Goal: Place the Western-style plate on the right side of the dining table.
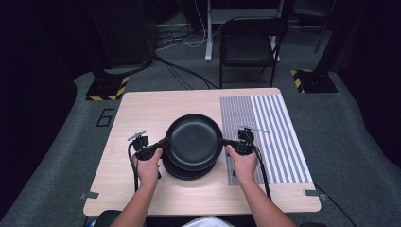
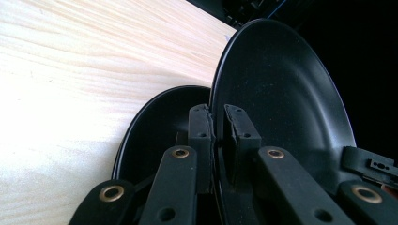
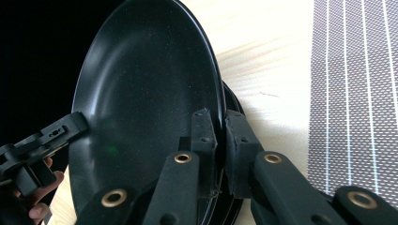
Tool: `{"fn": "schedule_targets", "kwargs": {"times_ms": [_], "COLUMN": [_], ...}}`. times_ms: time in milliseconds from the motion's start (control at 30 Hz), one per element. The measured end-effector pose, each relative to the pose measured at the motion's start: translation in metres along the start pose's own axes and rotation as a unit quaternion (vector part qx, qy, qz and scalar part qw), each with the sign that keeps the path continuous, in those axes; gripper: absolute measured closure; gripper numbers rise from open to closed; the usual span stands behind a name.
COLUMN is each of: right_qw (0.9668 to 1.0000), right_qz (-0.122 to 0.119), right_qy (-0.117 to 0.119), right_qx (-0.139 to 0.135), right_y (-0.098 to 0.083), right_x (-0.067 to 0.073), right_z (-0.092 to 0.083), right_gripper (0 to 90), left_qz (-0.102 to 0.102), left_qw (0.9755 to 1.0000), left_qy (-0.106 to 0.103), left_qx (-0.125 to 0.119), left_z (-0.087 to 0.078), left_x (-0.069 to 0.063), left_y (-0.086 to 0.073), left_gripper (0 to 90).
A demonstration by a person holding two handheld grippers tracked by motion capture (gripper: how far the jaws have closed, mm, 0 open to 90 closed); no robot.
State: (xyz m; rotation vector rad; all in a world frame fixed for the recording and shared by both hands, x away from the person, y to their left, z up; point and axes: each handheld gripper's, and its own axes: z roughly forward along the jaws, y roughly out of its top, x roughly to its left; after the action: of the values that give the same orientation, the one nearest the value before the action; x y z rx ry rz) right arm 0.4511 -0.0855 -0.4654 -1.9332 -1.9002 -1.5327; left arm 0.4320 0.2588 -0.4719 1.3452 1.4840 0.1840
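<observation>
Each hand-held gripper, left [image 1: 164,141] and right [image 1: 224,142], is seen clamped on opposite rims of a black plate [image 1: 194,141], judged rigid, smooth and slippery, raised above another plate [image 1: 182,170] on the table [image 1: 142,109].

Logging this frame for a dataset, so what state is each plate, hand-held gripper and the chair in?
Top black plate: lifted off the stack, gripped at both rims.
Lower black plate: lying flat on the wooden table.
Left hand-held gripper: shut on the top plate's rim.
Right hand-held gripper: shut on the opposite rim.
Folding chair: unfolded, empty.
</observation>
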Motion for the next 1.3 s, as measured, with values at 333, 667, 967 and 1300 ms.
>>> {"fn": "schedule_targets", "kwargs": {"times_ms": [333,667,967,1300], "right_qw": [0.9999,0.9999,0.9997,0.9995], "right_qz": [-0.007,-0.008,-0.009,-0.007], "right_qy": [-0.004,-0.004,-0.006,-0.006], "right_qx": [-0.007,-0.014,-0.024,-0.031], "right_y": [0.005,0.008,0.013,0.02], "right_x": [0.001,0.003,0.003,-0.001], "right_z": [-0.008,-0.014,-0.022,-0.027], "right_gripper": [83.6,83.7,83.8,83.8], "left_qz": [0.004,0.012,0.017,0.019], "left_qw": [0.9999,0.9998,0.9997,0.9995], "left_qy": [-0.006,-0.008,-0.015,-0.02], "left_qx": [0.009,0.011,0.013,0.014], "left_z": [0.001,0.002,0.006,0.01], "left_x": [-0.007,-0.013,-0.02,-0.029], "left_y": [0.005,0.009,0.014,0.019], "left_gripper": [82.1,81.9,81.8,82.1]}}
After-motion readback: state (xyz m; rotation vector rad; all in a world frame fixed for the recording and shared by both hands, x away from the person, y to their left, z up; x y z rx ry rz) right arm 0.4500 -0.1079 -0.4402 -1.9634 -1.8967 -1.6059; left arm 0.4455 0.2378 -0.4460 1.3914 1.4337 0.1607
